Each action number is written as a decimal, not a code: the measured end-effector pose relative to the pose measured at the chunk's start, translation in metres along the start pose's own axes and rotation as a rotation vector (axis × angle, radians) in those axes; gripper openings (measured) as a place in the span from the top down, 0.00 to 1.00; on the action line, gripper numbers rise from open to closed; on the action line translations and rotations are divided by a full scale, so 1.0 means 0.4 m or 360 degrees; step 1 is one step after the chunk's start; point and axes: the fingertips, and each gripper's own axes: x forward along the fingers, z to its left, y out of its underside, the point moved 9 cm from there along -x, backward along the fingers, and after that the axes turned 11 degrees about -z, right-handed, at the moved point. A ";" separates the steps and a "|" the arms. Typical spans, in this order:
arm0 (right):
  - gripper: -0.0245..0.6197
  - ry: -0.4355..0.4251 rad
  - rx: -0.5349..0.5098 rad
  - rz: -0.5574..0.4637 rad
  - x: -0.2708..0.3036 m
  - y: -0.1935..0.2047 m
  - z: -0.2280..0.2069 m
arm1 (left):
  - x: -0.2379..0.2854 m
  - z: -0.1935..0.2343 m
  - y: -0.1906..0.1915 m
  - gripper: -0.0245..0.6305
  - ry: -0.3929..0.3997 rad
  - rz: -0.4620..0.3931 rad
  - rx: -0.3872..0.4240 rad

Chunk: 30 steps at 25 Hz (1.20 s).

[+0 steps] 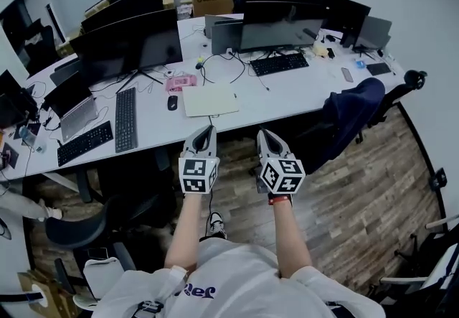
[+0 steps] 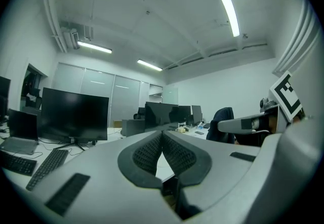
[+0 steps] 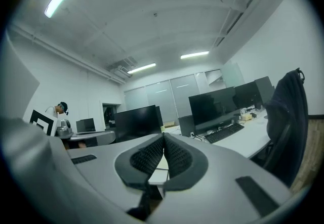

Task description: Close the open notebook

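Observation:
A cream notebook lies flat on the white desk near its front edge, between a black mouse and a keyboard. I cannot tell from here whether its cover is open or shut. Both grippers are held out level over the floor, short of the desk edge. The left gripper points at the notebook's near side with its jaws together and nothing between them. Beside it, the right gripper is also shut and empty. The notebook shows only as a pale sliver behind the jaws in both gripper views.
Several dark monitors line the desk, with keyboards, a mouse, a pink item and a laptop. An office chair with a dark jacket stands right of the grippers. Another chair is at lower left.

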 end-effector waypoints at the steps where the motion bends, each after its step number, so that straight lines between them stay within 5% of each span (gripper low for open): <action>1: 0.94 -0.0013 -0.0004 0.0004 0.028 0.001 0.008 | 0.012 0.022 -0.002 0.93 -0.0007 0.0000 -0.0001; 16: 0.93 -0.0159 0.0023 0.0011 0.385 0.079 0.098 | 0.145 0.307 0.040 0.93 -0.0060 -0.0068 -0.0009; 30: 0.91 -0.0282 0.0051 0.0180 0.593 0.214 0.131 | 0.200 0.471 0.172 0.93 -0.0199 0.0055 -0.0069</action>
